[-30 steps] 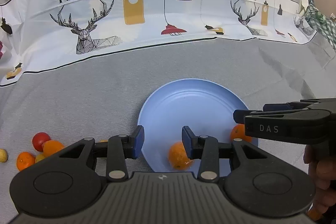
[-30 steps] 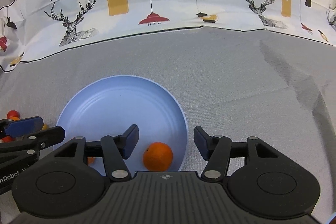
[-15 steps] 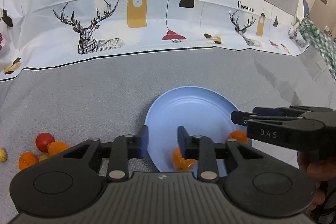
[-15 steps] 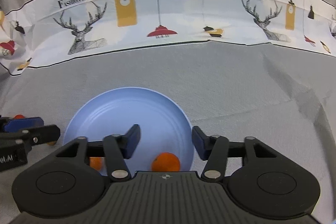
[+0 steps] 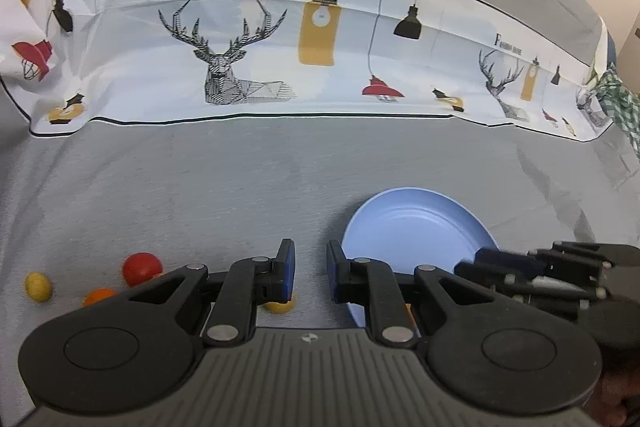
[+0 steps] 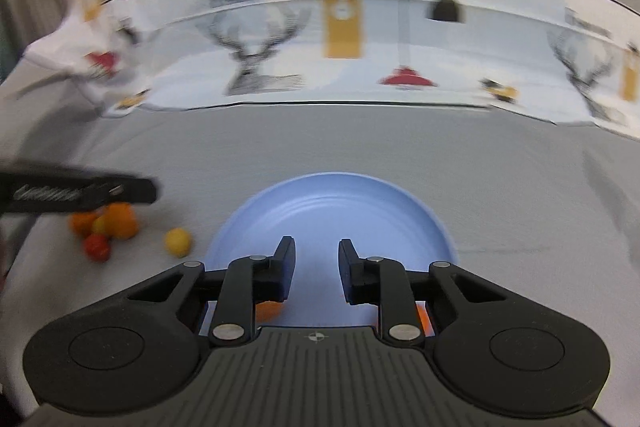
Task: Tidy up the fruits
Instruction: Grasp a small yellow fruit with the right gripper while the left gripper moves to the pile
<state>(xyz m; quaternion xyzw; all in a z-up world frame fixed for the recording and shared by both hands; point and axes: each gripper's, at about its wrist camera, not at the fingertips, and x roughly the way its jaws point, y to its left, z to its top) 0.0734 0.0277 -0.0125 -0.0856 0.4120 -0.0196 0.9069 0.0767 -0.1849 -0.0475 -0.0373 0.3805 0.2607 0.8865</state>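
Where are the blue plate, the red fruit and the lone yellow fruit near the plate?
blue plate (image 6: 332, 203): right wrist view, bare inner surface.
red fruit (image 5: 142, 268): left wrist view, middle of its visible surface.
lone yellow fruit (image 6: 178, 242): right wrist view, its middle.

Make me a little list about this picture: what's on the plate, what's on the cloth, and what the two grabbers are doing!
plate: blue plate, on the grey cloth
on the plate: two orange fruits, mostly hidden
on the cloth: red fruit, yellow fruit, orange fruit, left of the plate
left gripper: fingers closing, nothing between them
right gripper: fingers closing, nothing between them
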